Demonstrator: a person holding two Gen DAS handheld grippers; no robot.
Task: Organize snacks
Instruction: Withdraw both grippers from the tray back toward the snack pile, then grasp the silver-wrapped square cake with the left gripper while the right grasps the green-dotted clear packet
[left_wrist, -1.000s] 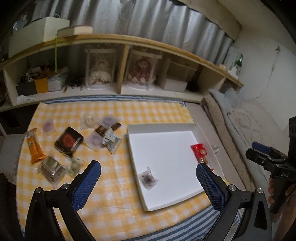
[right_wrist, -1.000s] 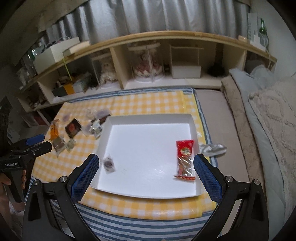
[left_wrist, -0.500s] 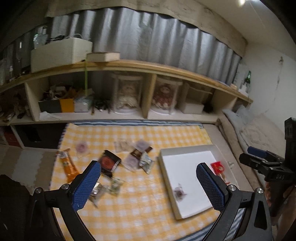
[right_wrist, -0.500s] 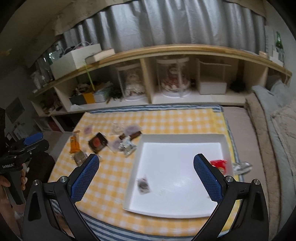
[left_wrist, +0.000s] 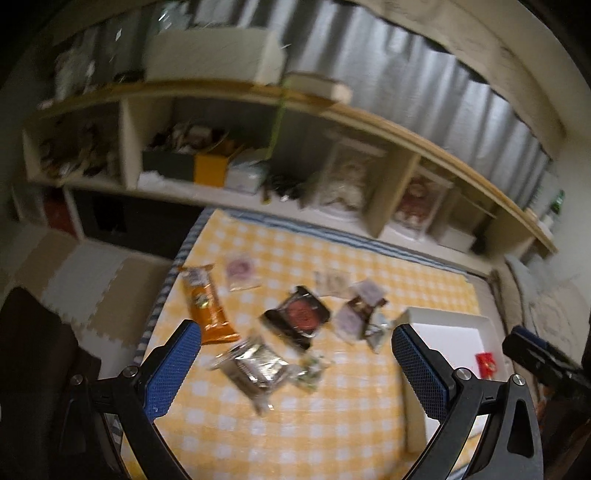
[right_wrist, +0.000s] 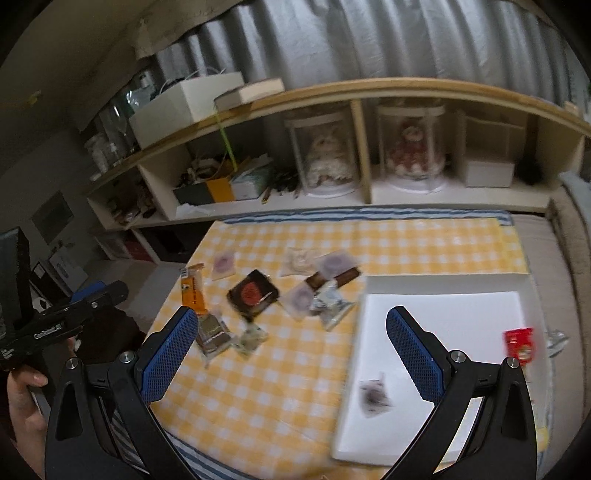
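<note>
A long wooden shelf runs below grey curtains.

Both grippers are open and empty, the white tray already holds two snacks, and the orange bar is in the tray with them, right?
Not quite. The orange bar lies on the checked cloth left of the white tray, as the right wrist view shows. The left gripper and right gripper are open and empty; the tray holds two snacks.

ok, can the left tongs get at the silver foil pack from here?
Probably yes. The left tongs are open and empty, the silver foil pack lies between and ahead of the fingers on the checked cloth, nothing on top; a small green packet sits close beside it.
</note>
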